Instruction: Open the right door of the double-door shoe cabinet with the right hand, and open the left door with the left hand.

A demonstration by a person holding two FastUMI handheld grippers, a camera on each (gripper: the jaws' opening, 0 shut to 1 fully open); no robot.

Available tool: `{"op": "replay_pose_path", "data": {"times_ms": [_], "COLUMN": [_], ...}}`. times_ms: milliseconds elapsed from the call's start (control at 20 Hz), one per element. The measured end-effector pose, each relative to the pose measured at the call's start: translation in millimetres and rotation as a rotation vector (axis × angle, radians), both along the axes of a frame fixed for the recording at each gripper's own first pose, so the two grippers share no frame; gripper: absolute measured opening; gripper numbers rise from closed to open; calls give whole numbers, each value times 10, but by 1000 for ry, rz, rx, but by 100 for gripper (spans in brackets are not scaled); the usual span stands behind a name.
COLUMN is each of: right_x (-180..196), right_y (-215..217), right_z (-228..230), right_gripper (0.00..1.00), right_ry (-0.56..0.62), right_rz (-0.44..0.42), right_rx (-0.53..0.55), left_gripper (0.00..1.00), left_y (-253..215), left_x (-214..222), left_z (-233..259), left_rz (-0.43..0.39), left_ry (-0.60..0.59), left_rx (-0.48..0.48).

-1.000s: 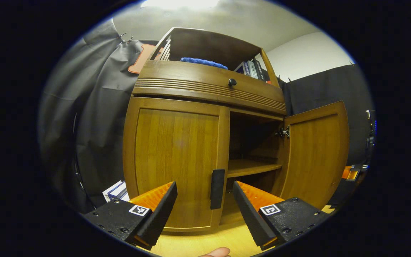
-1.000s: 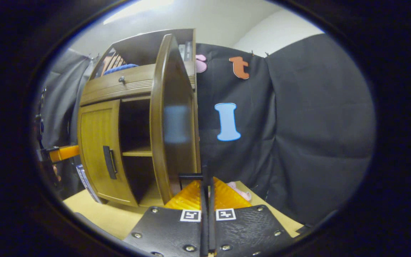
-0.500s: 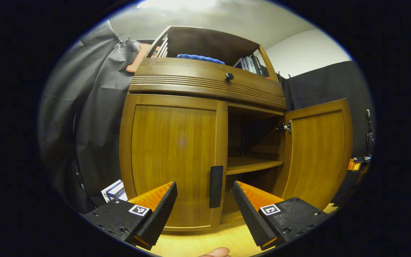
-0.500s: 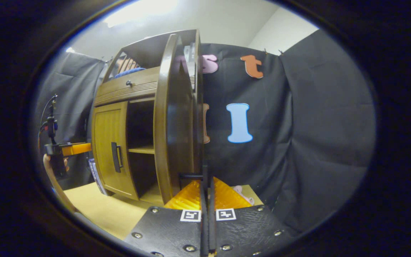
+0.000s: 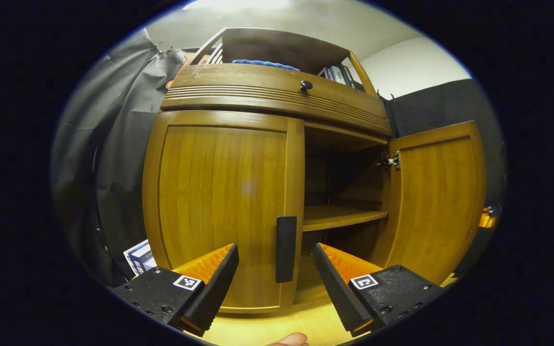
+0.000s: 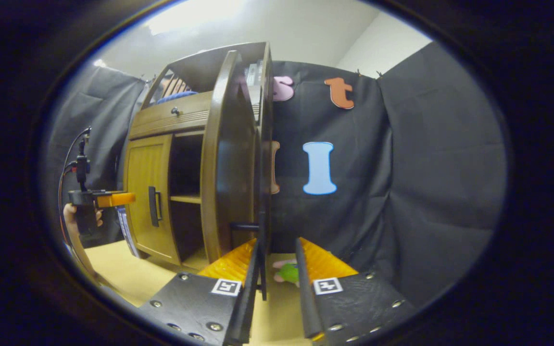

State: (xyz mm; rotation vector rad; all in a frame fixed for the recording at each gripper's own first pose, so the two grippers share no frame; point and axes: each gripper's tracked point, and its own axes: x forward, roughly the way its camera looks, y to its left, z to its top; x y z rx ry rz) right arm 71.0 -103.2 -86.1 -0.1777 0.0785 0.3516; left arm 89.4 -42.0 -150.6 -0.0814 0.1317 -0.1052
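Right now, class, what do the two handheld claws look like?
Each claw, left and right, has two wedge-shaped orange fingers with black ribbed pads, bolted into black housings bearing square black-and-white markers. In the right gripper view, dark cables rise above the left claw.

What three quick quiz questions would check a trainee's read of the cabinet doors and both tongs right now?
1. True or false: the left door is shut.
2. The right tongs are: A) clamped on the right door's handle, B) open, C) holding a toy.
3. What sits between the left tongs' fingers, ahead of them?

Key: 1 true. 2 B. 3 The left door's black handle, not yet gripped.
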Motion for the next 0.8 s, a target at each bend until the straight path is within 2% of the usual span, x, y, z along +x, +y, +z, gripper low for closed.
{"op": "replay_pose_path", "data": {"times_ms": [200, 350, 500, 600, 700, 800], "right_x": [-281, -524, -884, -1106, -1304, -1413], "right_y": [-85, -32, 202, 315, 386, 442], "right_z": [222, 233, 191, 64, -108, -176], "right_gripper": [90, 96, 96, 97, 96, 95], "right_ry": [-100, -96, -85, -71, -45, -25], "right_rz": [-88, -134, -86, -57, -46, -47], "right_rx": [-114, -101, 10, 66, 95, 140], "left_gripper": [95, 97, 95, 94, 79, 64], "left_y": [-189, -279, -386, -494, -440, -335], "left_x": [222, 387, 518, 584, 677, 714], "left_z": [-324, -459, -490, -400, -310, -377], "left_rz": [-22, -34, -58, -103, -88, -57], "left_ry": [66, 90, 81, 28, -33, -26], "left_rx": [-24, -45, -51, -60, -8, 24]}}
